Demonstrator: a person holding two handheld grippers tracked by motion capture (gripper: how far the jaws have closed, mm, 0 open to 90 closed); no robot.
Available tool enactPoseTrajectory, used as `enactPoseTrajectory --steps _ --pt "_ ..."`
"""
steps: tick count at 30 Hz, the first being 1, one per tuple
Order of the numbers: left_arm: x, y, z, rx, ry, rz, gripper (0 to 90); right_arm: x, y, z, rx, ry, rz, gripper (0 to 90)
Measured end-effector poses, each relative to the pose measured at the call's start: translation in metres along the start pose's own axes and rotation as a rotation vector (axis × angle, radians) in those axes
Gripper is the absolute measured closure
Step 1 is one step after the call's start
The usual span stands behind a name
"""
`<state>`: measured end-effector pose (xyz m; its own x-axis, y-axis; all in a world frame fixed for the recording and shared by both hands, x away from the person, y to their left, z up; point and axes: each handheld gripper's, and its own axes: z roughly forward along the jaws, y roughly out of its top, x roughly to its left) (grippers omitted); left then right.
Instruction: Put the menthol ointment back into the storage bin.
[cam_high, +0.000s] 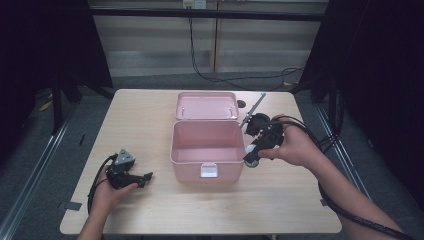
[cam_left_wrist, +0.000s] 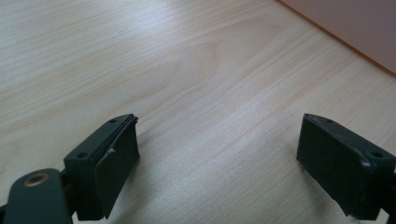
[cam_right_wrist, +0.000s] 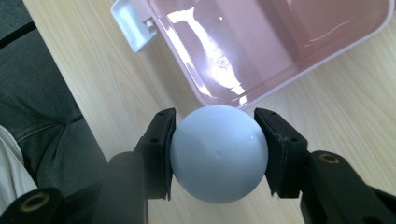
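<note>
A pale grey-white ball (cam_right_wrist: 218, 153) sits between the jaws of my right gripper (cam_right_wrist: 218, 149), whose black pads press on both its sides. In the high view that right gripper (cam_high: 252, 155) hovers just right of the open pink box (cam_high: 240, 140), near its front right corner, with the ball (cam_high: 251, 149) a small white patch at the tip. The box's inside looks bare. My left gripper (cam_high: 145, 178) rests low at the table's front left, pointing toward the box. Its jaws (cam_left_wrist: 219, 158) stand wide apart over bare wood with nothing between them.
The box's lid (cam_high: 206, 105) lies open flat behind it, and a white latch (cam_high: 209, 171) sits on its front wall. A thin grey rod (cam_high: 253, 108) lies on the wooden table (cam_high: 145, 125) behind the right hand. Black cables trail from both grippers.
</note>
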<state>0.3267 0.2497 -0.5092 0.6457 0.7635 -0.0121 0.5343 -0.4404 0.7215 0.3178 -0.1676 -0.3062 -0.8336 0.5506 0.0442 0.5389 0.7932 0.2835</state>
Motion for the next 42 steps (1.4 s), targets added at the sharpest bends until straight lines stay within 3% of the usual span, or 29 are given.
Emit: enactPoseTrajectory --steps 12,42 --pt "0.000 0.000 0.000 0.000 0.000 -0.002 12.3 -0.006 0.013 -0.002 0.005 -0.007 0.020 50.5" --pt "0.000 0.000 0.000 0.003 -0.001 0.000 12.2 -0.015 0.058 0.018 0.031 -0.047 0.038 50.5"
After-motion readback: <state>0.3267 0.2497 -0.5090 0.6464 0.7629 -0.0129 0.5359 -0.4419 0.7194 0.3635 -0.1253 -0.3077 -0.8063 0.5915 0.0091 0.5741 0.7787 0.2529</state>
